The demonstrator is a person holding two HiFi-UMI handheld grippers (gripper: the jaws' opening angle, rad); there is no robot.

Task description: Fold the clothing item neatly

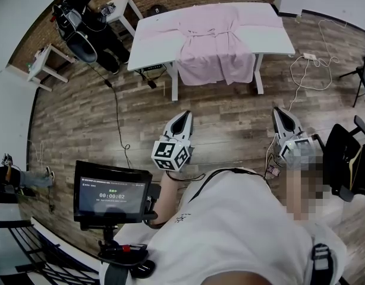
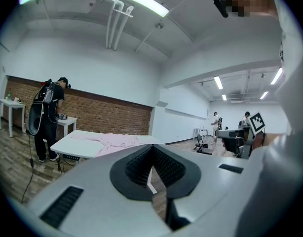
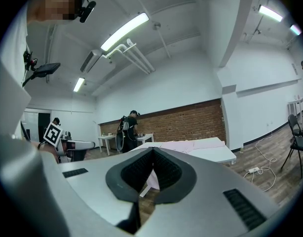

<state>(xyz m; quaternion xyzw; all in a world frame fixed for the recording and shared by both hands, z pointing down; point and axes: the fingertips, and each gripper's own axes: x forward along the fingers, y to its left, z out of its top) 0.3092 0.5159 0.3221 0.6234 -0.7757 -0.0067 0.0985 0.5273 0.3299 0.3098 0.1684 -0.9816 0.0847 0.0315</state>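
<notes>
Head view: the pink robe (image 1: 217,46) lies spread on the white table (image 1: 276,40), well ahead of you. Your left gripper (image 1: 183,117) and right gripper (image 1: 280,113) are empty, jaws pressed together. Step closer and spread them before reaching for an edge.

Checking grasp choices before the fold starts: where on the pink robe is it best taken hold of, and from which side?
Probably the hanging hem, one gripper at each lower corner, coming from the near side of the table. The robe lies spread flat with that part draped over the near edge, free to pinch. The left gripper and right gripper are shut, so must open first.
</notes>
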